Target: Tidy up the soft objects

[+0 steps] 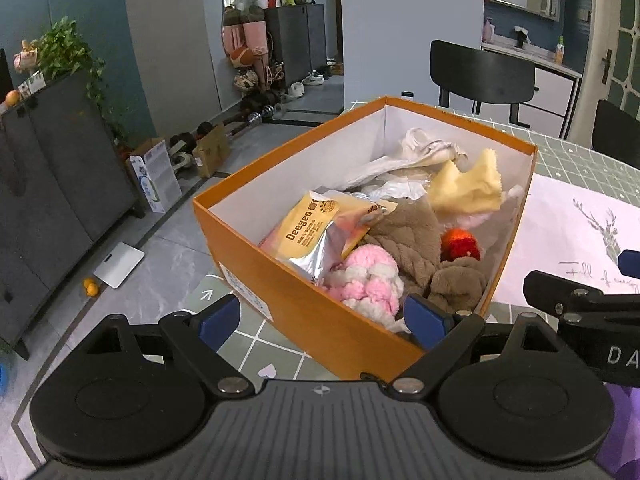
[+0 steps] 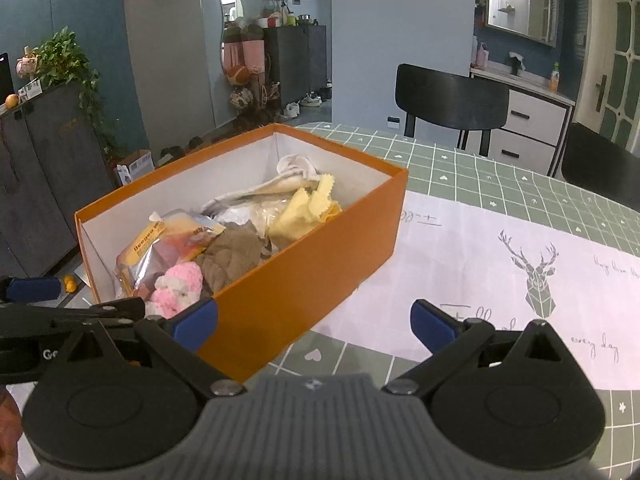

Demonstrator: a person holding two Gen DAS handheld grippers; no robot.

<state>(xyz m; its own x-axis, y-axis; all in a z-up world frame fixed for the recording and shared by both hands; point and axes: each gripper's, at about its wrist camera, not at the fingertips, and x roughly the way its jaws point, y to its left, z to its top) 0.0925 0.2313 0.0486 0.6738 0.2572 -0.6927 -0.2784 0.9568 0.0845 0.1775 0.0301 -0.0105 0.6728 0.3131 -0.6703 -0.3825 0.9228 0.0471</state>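
Two claws, left claw (image 1: 322,322) and right claw (image 2: 316,322), hang released, empty, beside the orange cardboard box (image 2: 304,276) of soft objects on the green checked surface (image 2: 480,176); black chairs (image 2: 452,96) stand behind.

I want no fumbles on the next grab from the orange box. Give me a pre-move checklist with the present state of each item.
1. Left gripper open and holding nothing: ok, jaws spread wide.
2. Right gripper open and holding nothing: ok.
3. Orange box uncovered, contents reachable from above: ok.
4. Near target exposed: ok, the pink and white knitted piece lies on top at the near end.
5. Grippers clear of each other: not ok, the two sit close side by side at the box's near corner.
6. Box firmly seated on the table: cannot tell, it stands near the table's edge.
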